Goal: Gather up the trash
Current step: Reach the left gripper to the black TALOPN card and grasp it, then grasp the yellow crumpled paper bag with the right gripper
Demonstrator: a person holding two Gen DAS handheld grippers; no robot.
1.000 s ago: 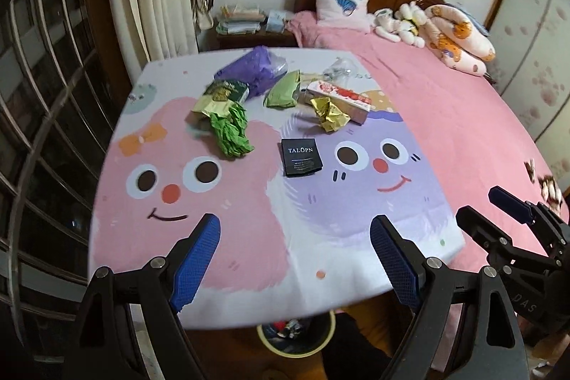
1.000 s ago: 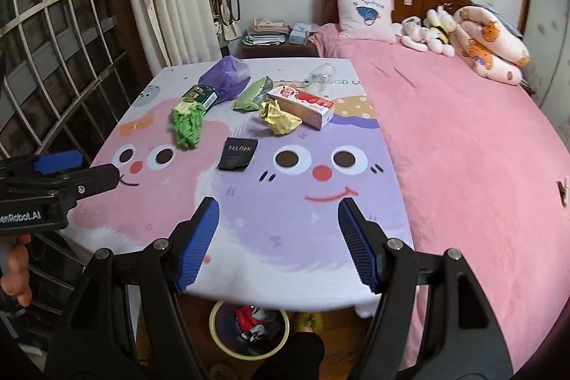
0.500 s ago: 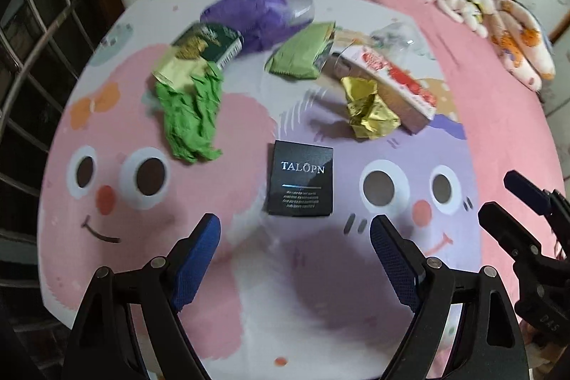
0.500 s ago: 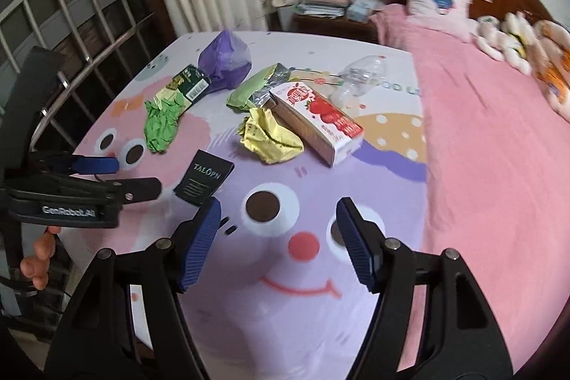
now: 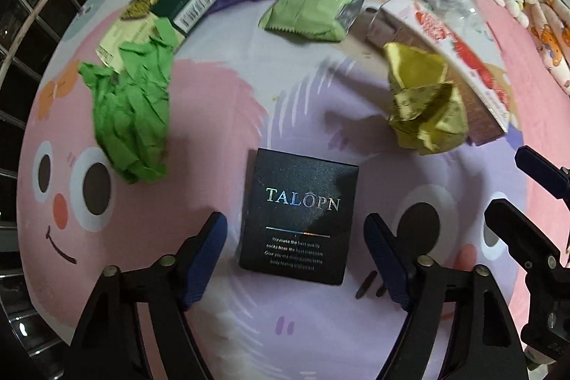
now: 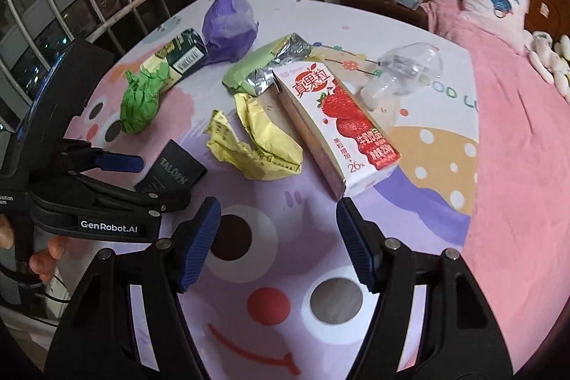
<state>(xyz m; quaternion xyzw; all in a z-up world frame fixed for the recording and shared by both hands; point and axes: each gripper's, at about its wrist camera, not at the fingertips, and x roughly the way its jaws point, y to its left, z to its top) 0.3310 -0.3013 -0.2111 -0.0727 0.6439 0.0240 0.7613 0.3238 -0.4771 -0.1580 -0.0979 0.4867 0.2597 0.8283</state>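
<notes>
Left wrist view: left gripper pointing down over black TALOPN box at lower centre, jaws closing, box between the blue pads but not yet pinched. Could slip or tip if pads catch only the near corners of the flat box; could also skid on the smooth cartoon table cover. Crumpled green paper at left and gold wrapper at upper right, both apart from the box, not blocking. Right gripper's black fingers visible at right edge, near enough to bump.

Right wrist view: right gripper wide apart and empty, above strawberry milk carton at centre. Clear plastic bottle touching or just behind the carton, may roll if nudged. Purple bag, green pouch and dark packet clustered upper left. No bin in sight.
</notes>
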